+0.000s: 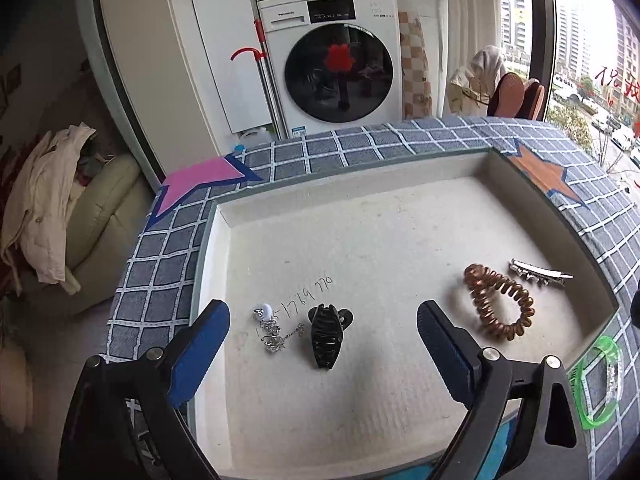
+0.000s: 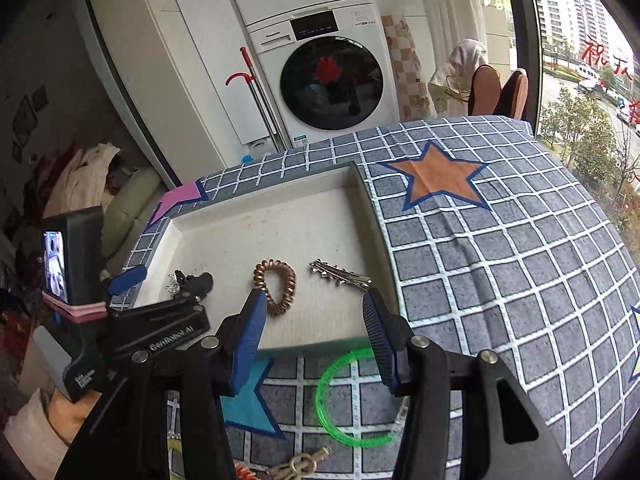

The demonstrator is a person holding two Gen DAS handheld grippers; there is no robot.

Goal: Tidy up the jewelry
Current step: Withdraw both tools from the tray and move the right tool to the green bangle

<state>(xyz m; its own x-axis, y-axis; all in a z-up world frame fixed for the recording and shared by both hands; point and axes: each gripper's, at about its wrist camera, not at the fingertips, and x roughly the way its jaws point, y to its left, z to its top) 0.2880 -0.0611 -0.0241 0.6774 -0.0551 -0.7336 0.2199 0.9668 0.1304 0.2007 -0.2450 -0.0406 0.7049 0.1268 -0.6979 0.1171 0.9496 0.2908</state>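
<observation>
A shallow white tray point(image 1: 400, 184) lies on the checked tablecloth. In it are a black claw clip point(image 1: 326, 338), a silver chain piece with a white bead point(image 1: 274, 328), a copper spiral hair tie point(image 1: 498, 302) and a silver barrette point(image 1: 538, 273). My left gripper point(image 1: 322, 346) is open above the claw clip and holds nothing. My right gripper point(image 2: 314, 336) is open over the tray's near edge point(image 2: 320, 346), above a green bangle point(image 2: 348, 398) that lies on the cloth. The hair tie point(image 2: 276, 286) and barrette point(image 2: 340, 274) also show in the right wrist view.
A knotted beige cord piece point(image 2: 300, 464) and an orange coil point(image 2: 244, 472) lie on the cloth near the front edge. The left gripper body point(image 2: 160, 332) reaches in from the left. A washing machine point(image 1: 340, 64) stands behind the table.
</observation>
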